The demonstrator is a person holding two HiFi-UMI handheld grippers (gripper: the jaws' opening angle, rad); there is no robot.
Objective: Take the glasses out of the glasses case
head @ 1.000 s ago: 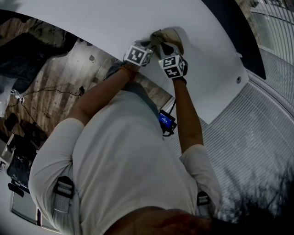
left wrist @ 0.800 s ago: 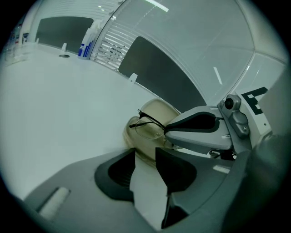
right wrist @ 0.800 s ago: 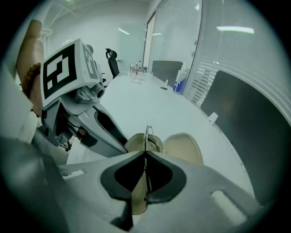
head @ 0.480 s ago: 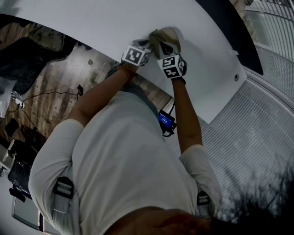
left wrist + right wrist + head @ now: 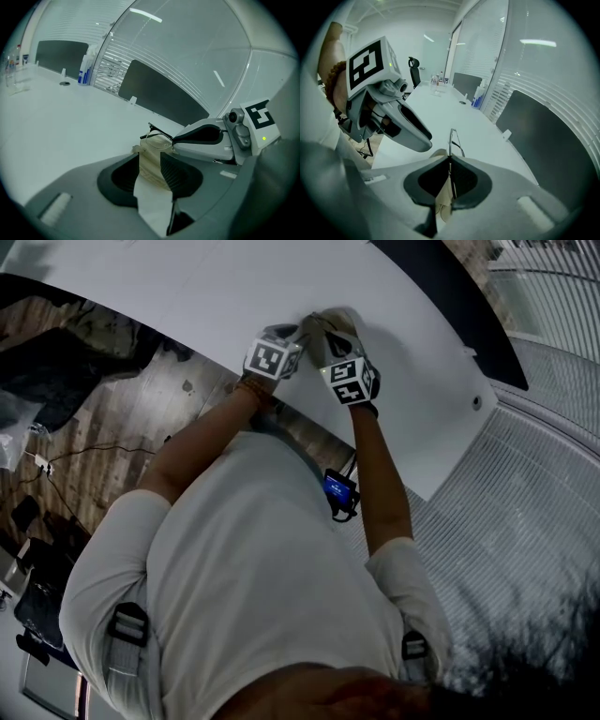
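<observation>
Sticking from case (image 5: 150,164), glasses (image 5: 157,139) partly hidden

Head view steeply downward; 2 close gripper views, glasses (image 5: 157,136) in both.

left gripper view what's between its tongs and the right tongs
The beige glasses case, clamped in the left tongs, with the glasses poking out toward the right tongs. The left gripper view shows this.

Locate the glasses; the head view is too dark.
Centre of both gripper views: the glasses, pinched in the right tool, at the mouth of the beige case the left tool grips.
</observation>
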